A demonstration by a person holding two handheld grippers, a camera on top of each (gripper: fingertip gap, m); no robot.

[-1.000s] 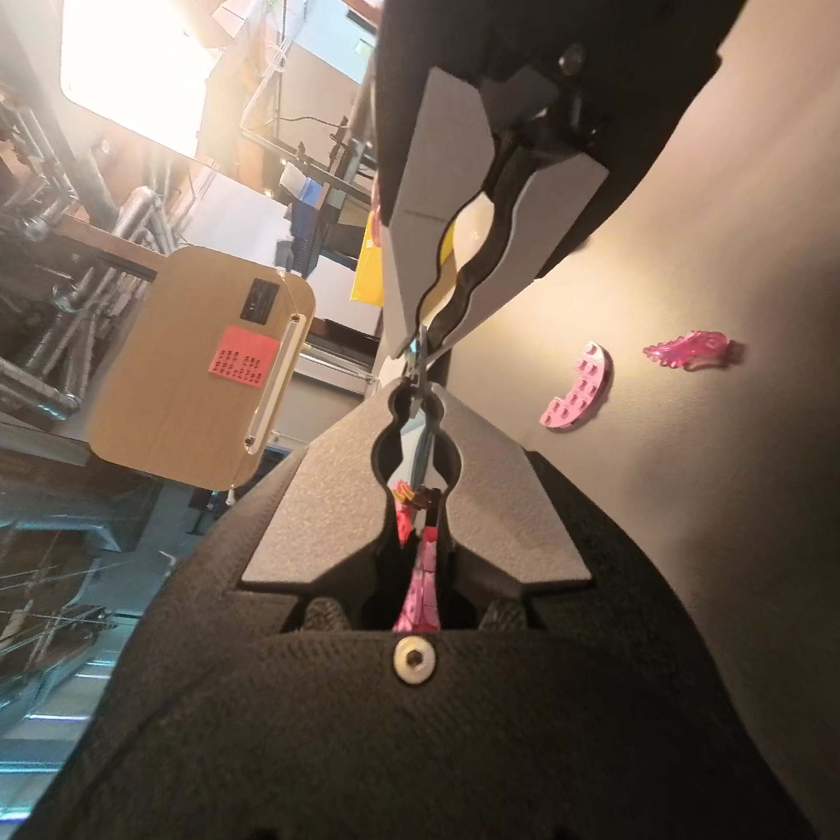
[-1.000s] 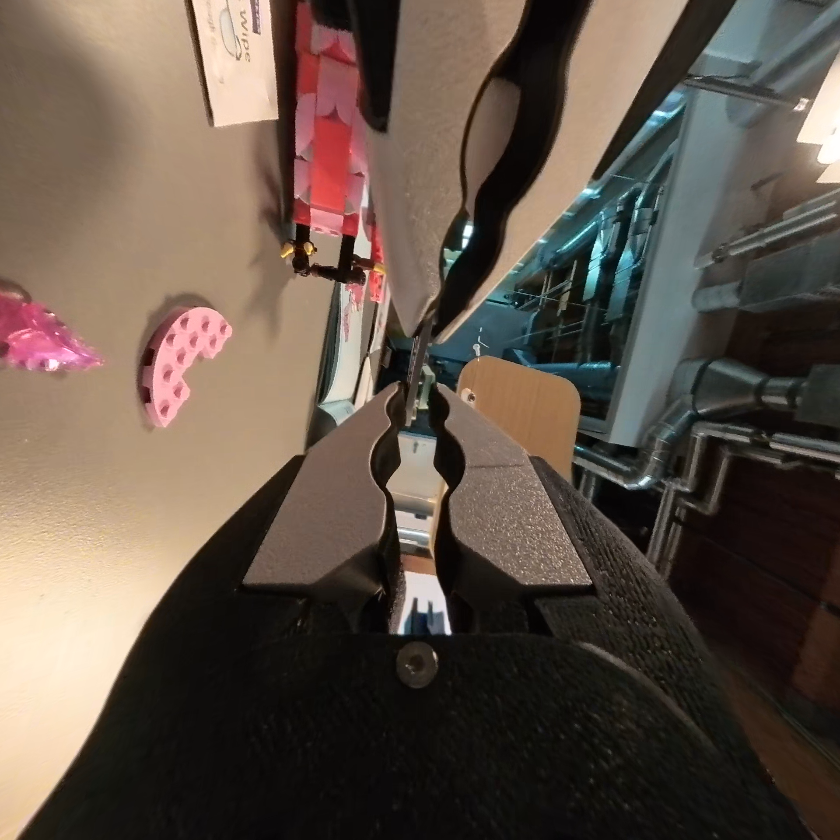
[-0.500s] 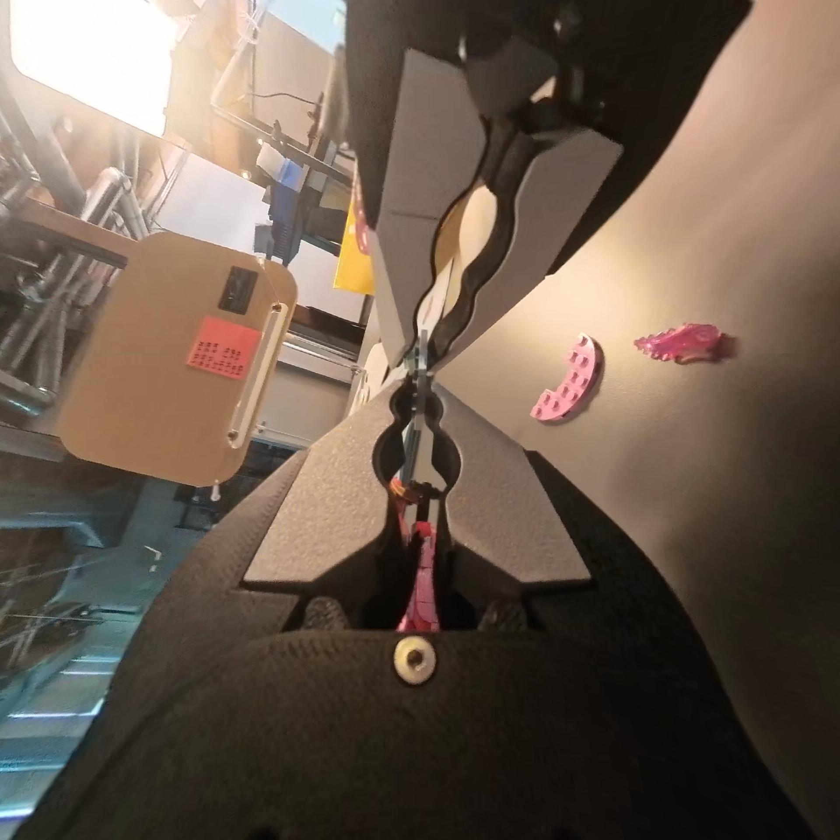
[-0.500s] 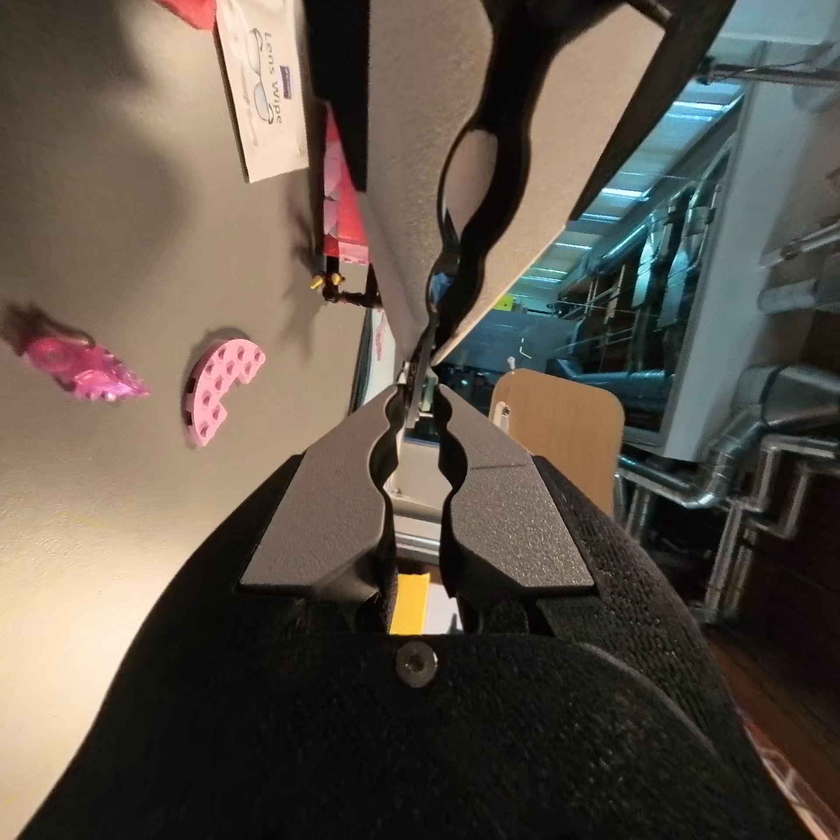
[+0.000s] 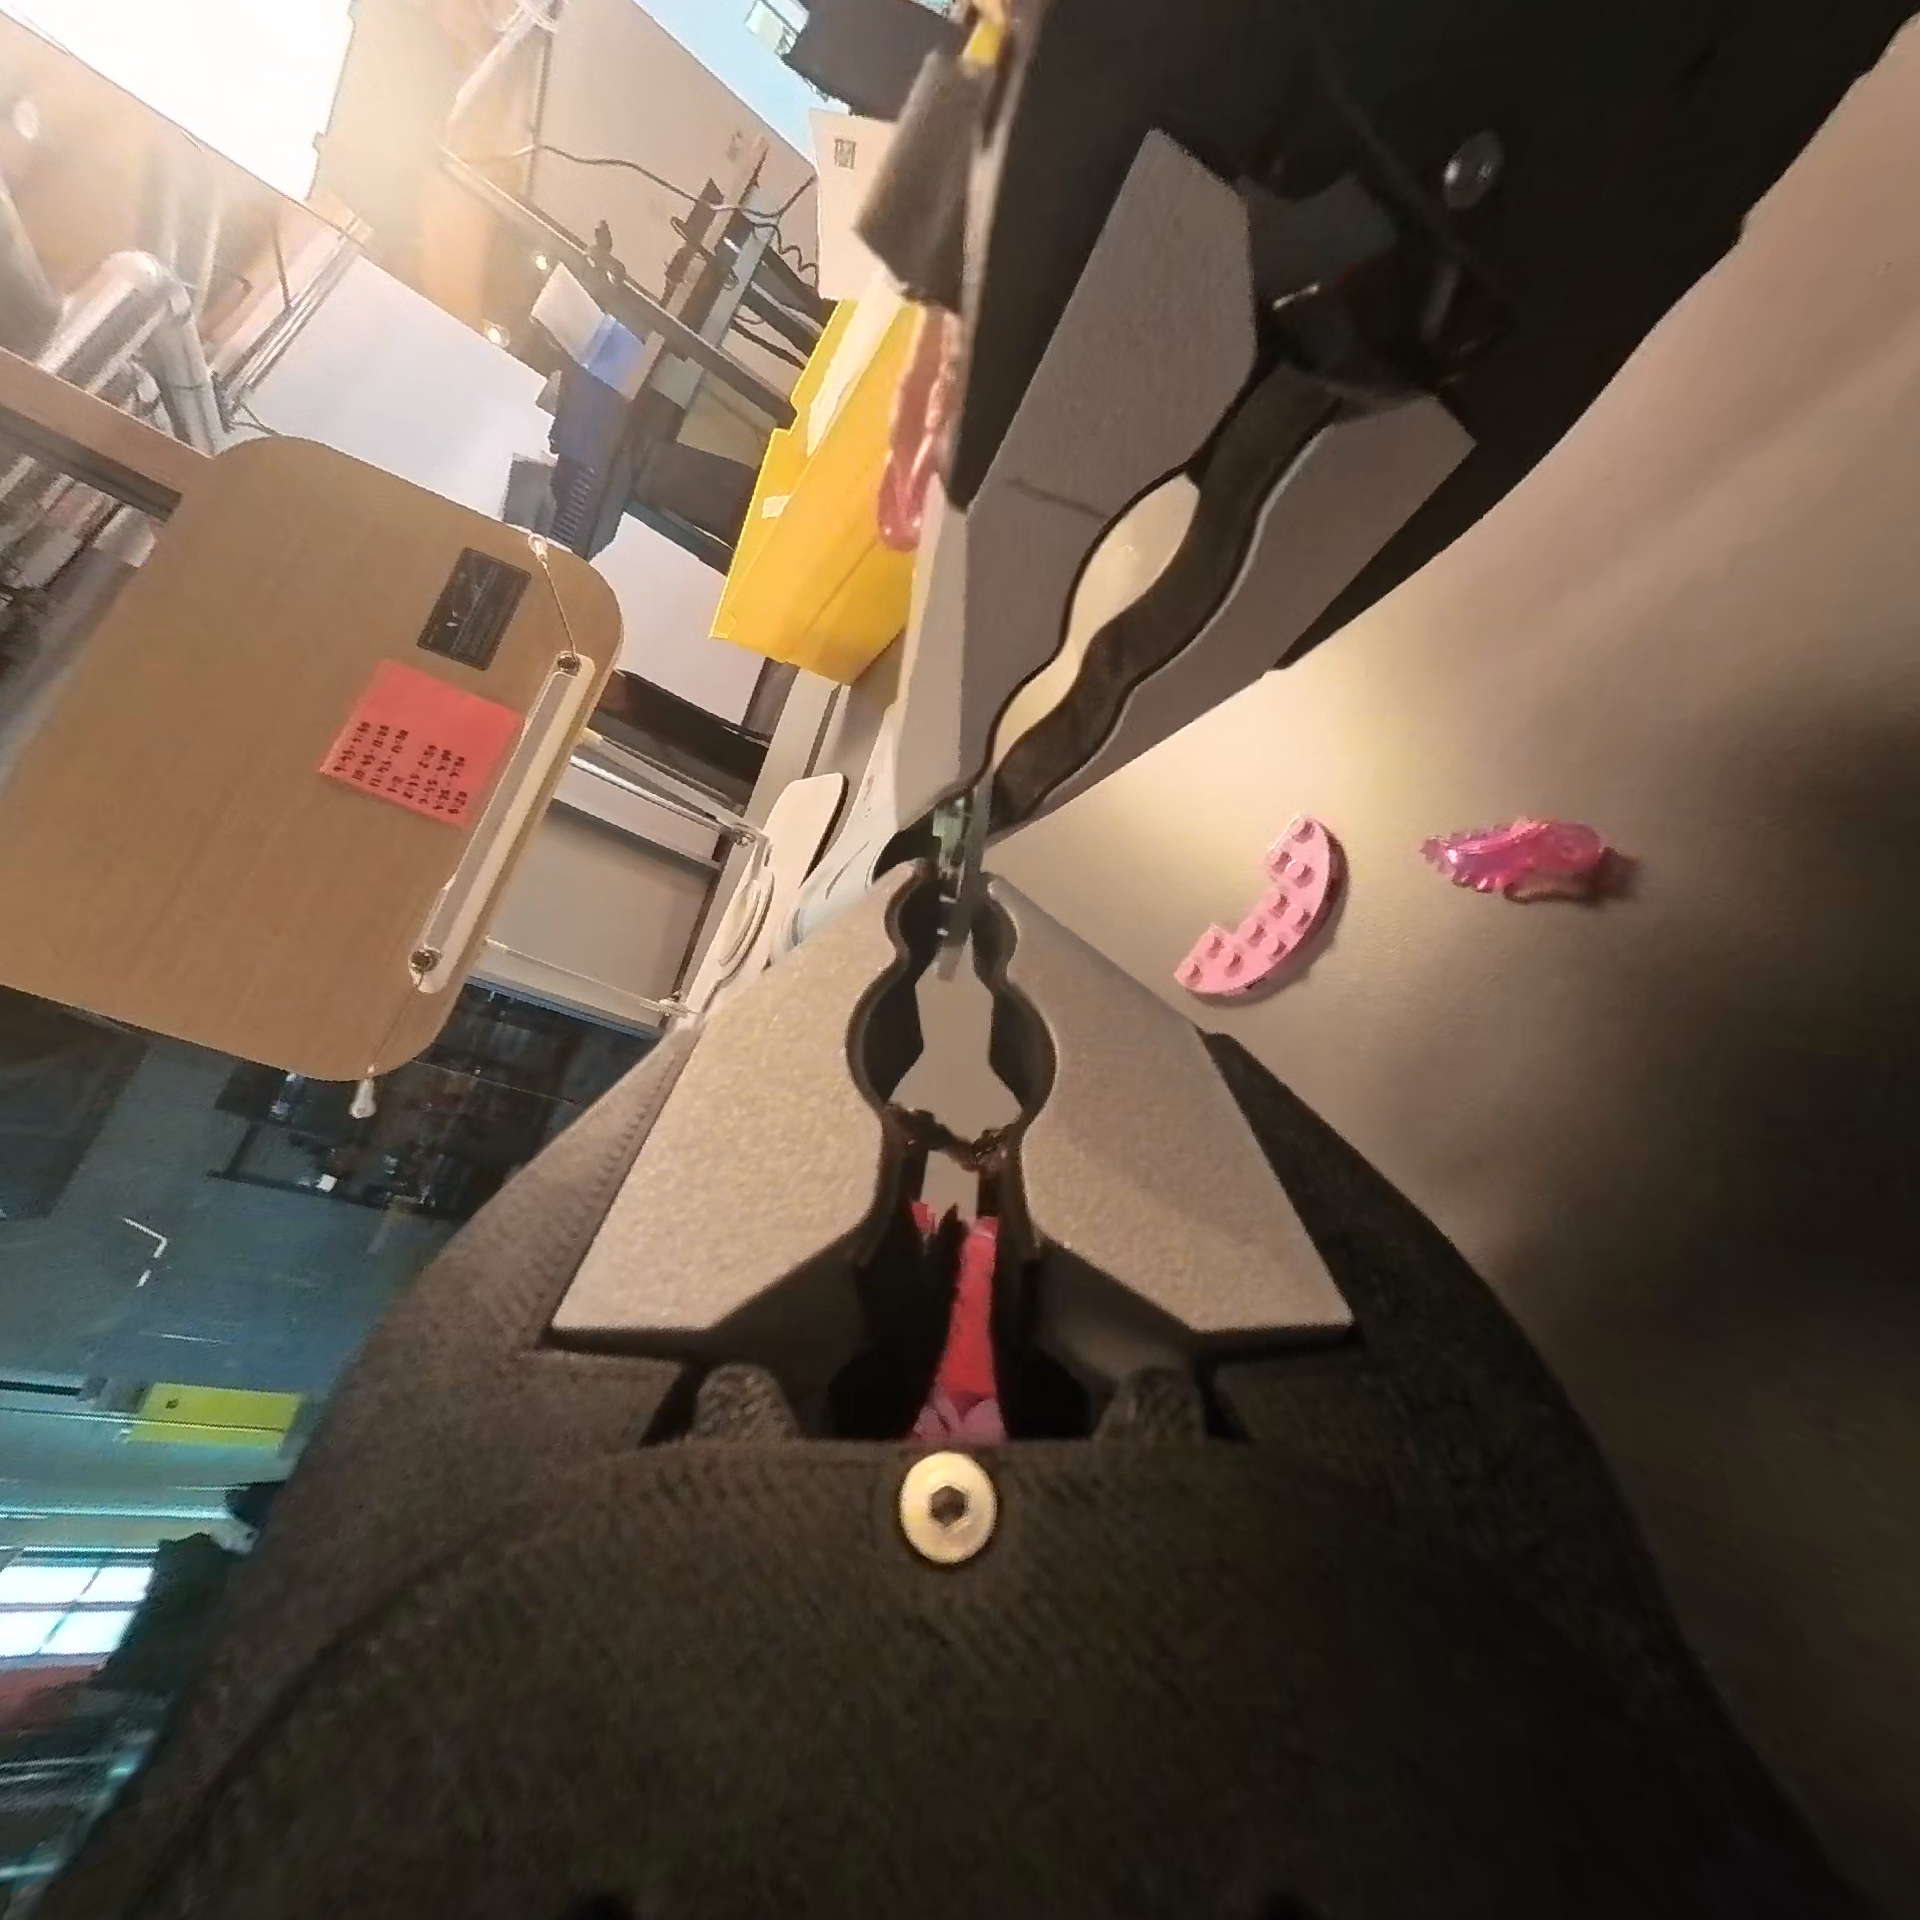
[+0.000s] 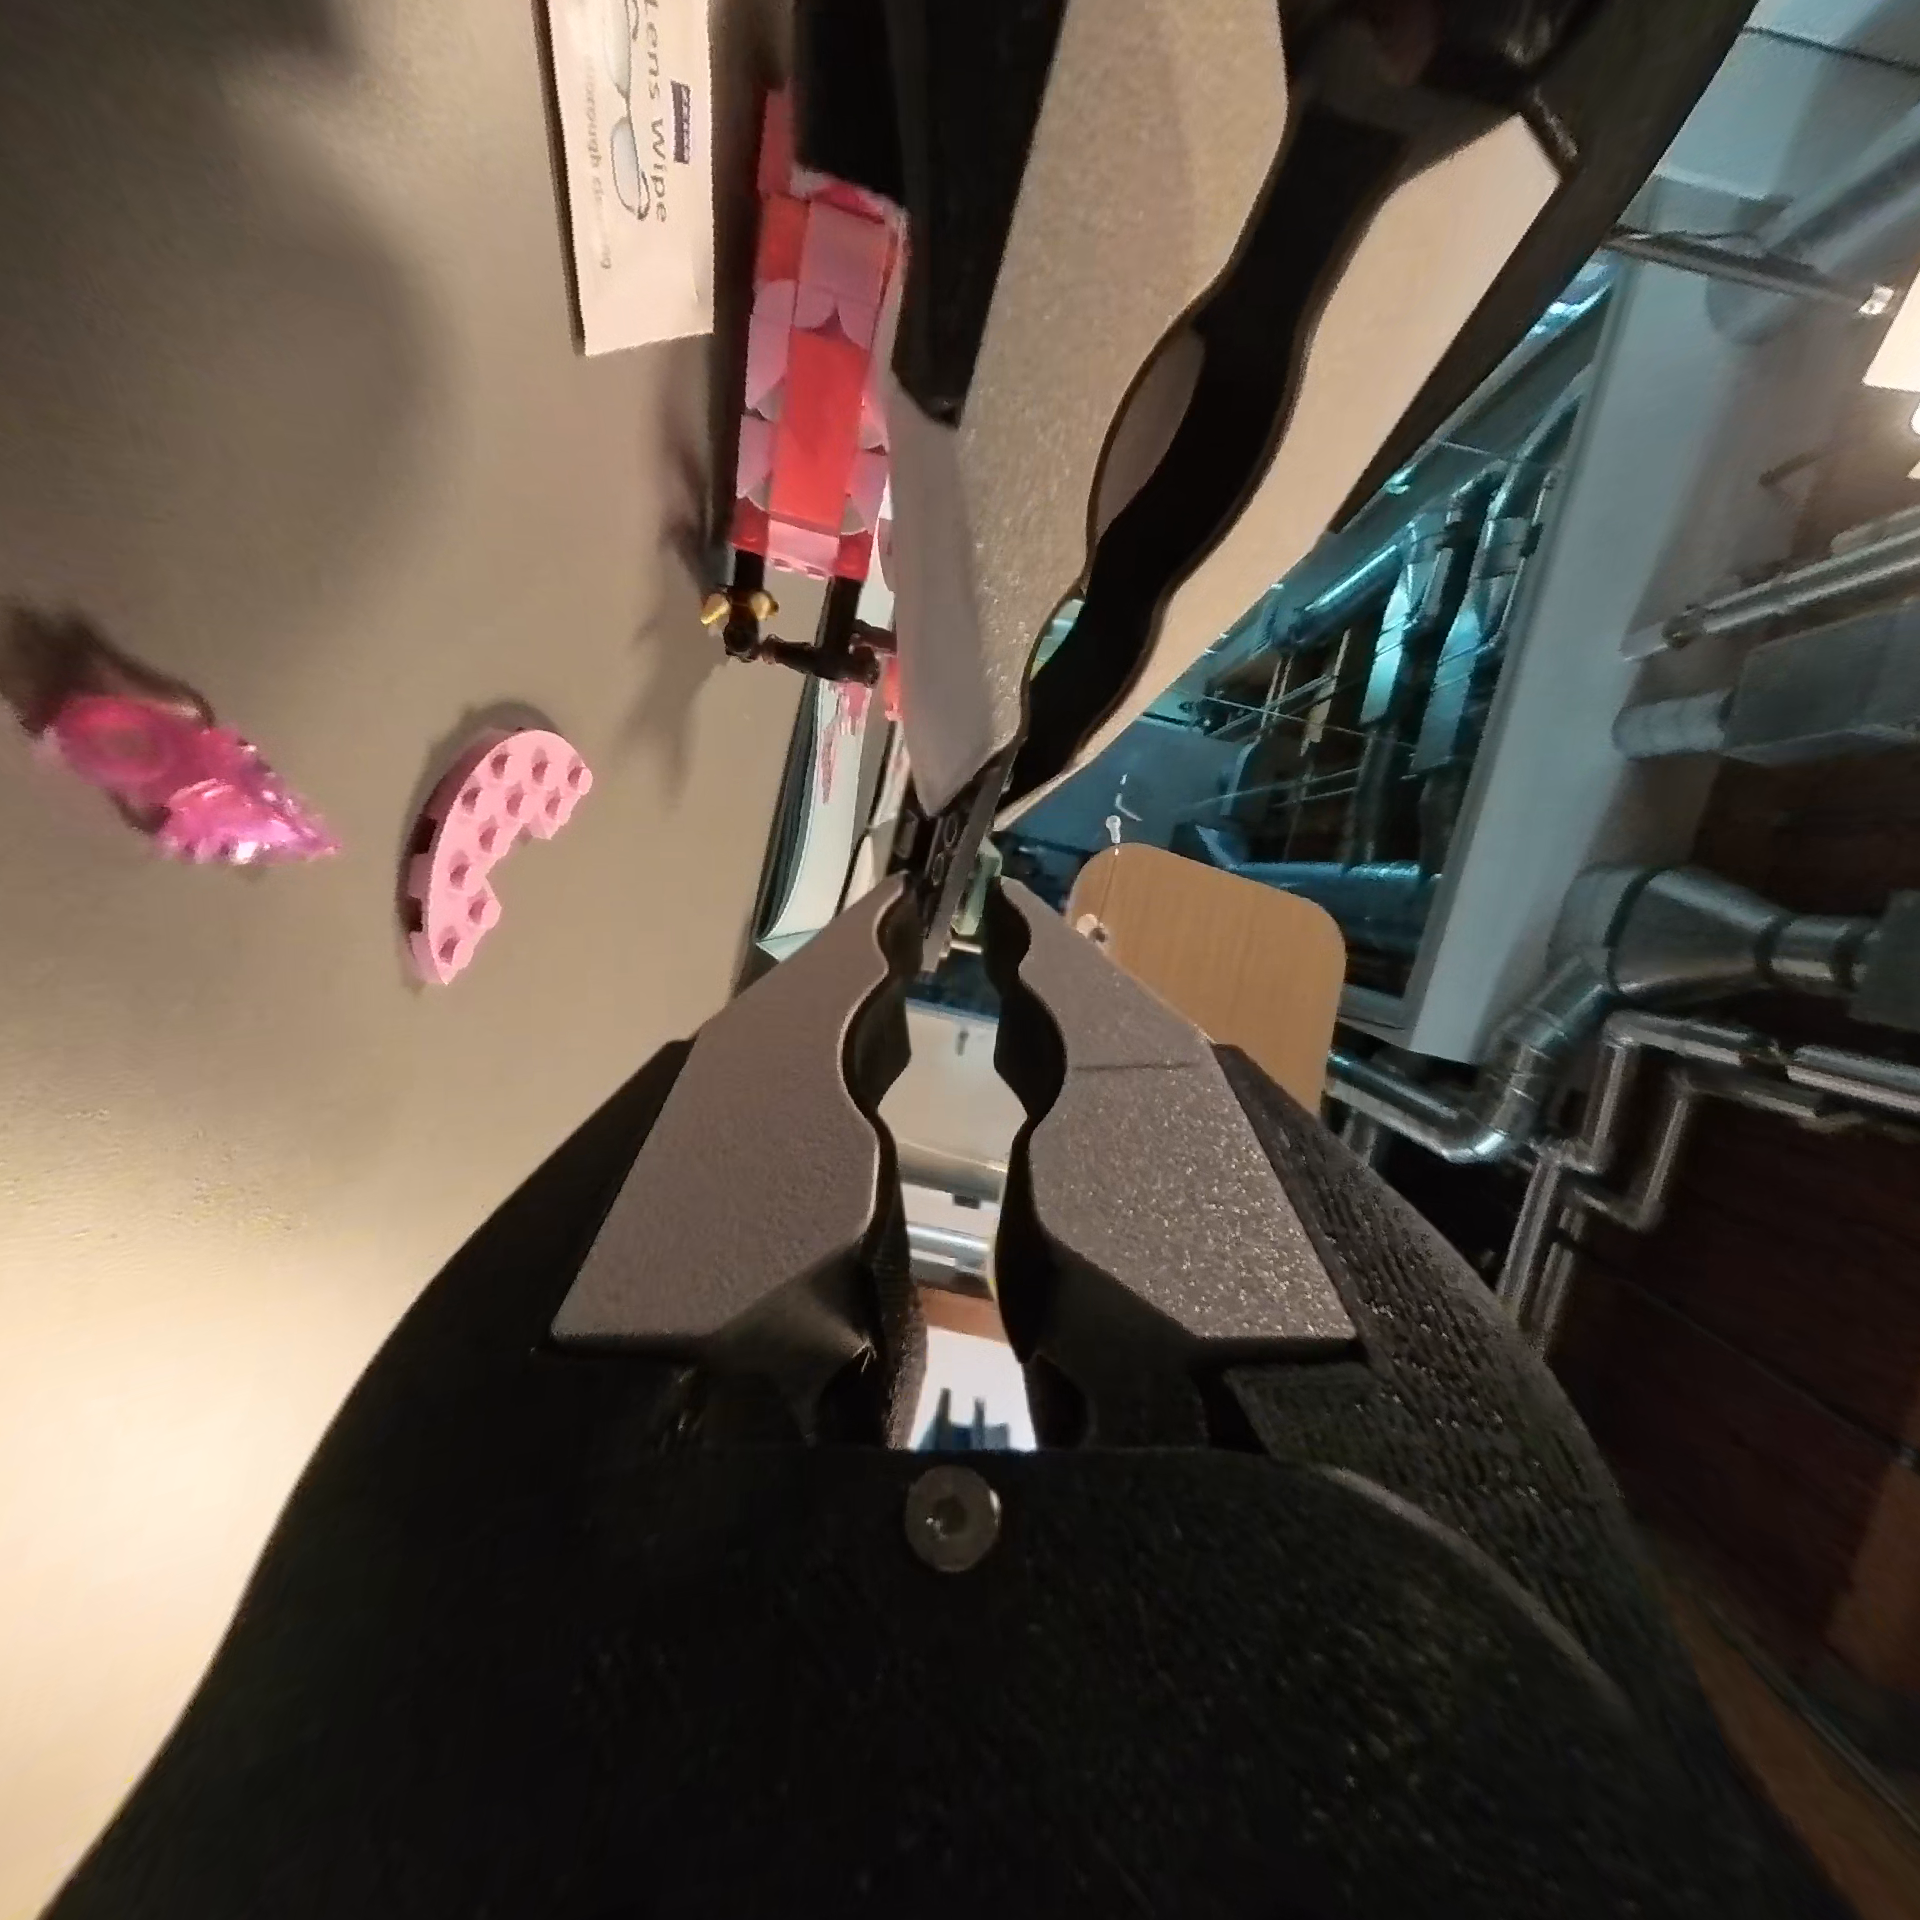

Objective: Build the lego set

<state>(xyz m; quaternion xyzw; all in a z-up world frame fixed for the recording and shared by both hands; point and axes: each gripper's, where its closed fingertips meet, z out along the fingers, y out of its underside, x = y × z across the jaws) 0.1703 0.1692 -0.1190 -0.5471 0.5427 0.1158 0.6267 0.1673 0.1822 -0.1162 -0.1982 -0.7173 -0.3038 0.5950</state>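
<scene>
In the left wrist view, the left tongs (image 5: 958, 896) point at the right tongs (image 5: 968, 821), tip to tip, with a small thin grey plate (image 5: 954, 914) between the two pairs. The left tongs stand narrow, and the plate sits in that slim gap; I cannot tell whether both pads press it. Deeper between the left fingers a black clip-like piece (image 5: 951, 1135) and a red and pink brick build (image 5: 964, 1340) show. Beside the plate, on the grey counter (image 5: 1558, 1091), lies a pink half-ring studded plate (image 5: 1262, 914), and beyond that a clear magenta spiky piece (image 5: 1522, 857). On the plate's other side hangs a tan wooden board with a red sticker (image 5: 291, 790), with a yellow bin (image 5: 821, 520) above it.

In the right wrist view, the right tongs (image 6: 951, 899) are narrow too, the thin plate (image 6: 951, 883) standing edge-on at their tips, where the left tongs (image 6: 961, 795) close on its far end. Just beside the plate, the red and pink build (image 6: 816, 416) juts from behind the left fingers. Farther along the counter (image 6: 260, 1143) lie the pink half-ring (image 6: 488, 852) and the magenta piece (image 6: 192, 779), with a white sachet (image 6: 634, 177) above the build.
</scene>
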